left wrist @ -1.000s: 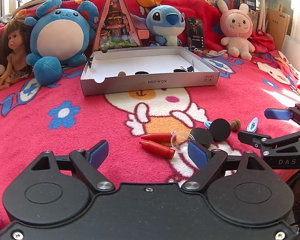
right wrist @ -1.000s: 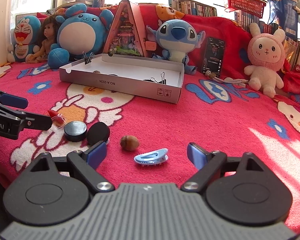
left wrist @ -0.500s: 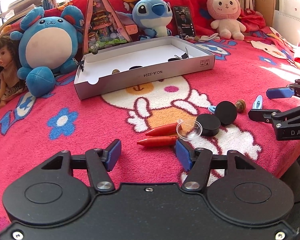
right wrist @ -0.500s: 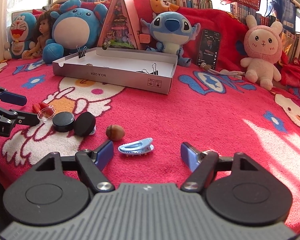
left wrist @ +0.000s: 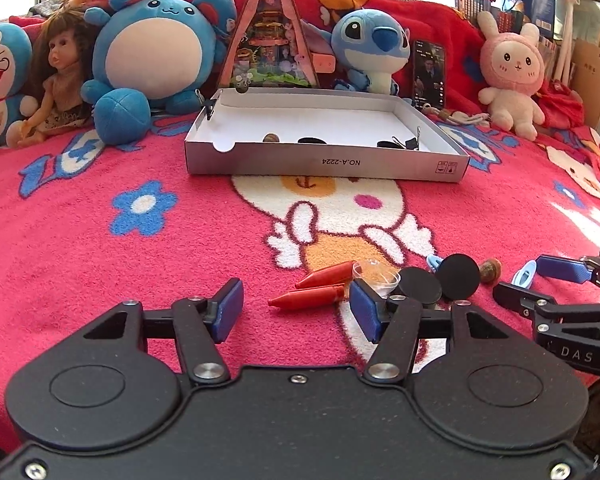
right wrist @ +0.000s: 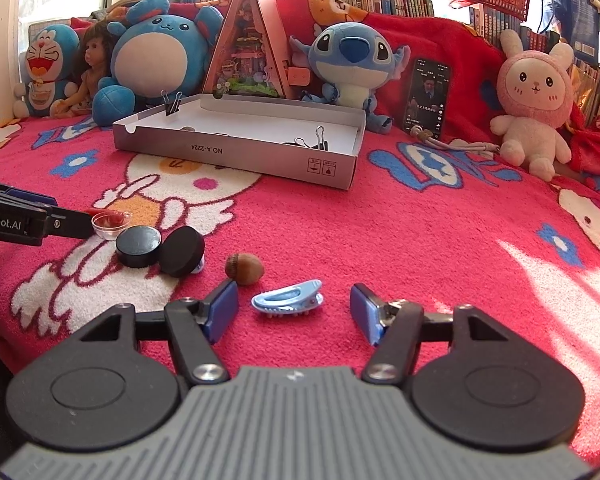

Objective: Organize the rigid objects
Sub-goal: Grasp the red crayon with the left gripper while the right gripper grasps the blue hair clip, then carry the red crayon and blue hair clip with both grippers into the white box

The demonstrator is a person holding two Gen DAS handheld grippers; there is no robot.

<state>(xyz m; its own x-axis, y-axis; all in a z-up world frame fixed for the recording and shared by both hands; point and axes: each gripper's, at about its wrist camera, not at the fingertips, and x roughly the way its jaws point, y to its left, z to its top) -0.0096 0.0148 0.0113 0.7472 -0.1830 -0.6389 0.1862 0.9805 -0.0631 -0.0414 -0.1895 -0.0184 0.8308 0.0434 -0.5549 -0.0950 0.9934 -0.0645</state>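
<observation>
Red cartoon-print blanket point(left wrist: 100, 240) covers a bed, with plush toys and a doll lined up along the back and a shallow white cardboard box point(left wrist: 324, 166) lying open ahead of them. Inside the box sit a nut, a dark disc and a black binder clip.

Nearer the cameras, loose items lie in a cluster on the blanket: two red crayons point(left wrist: 312, 294), a small clear plastic dish point(left wrist: 376, 278), two black round pucks point(right wrist: 160, 246), an acorn point(right wrist: 244, 268) and a light blue hair clip point(right wrist: 288, 300).

Compared with a second earlier, both claws are narrower. The left gripper point(left wrist: 296, 310) has just been closing and is now half open, its blue pads either side of the nearer crayon's line but not yet touching it. The right gripper point(right wrist: 294, 314) has just been closing too, sitting fairly wide with the hair clip between its pads, apart from both.

Judging by this, each hand appears to be settling into a pick-up: crayon on the left, hair clip on the right. Both items would then need carrying to the box.
</observation>
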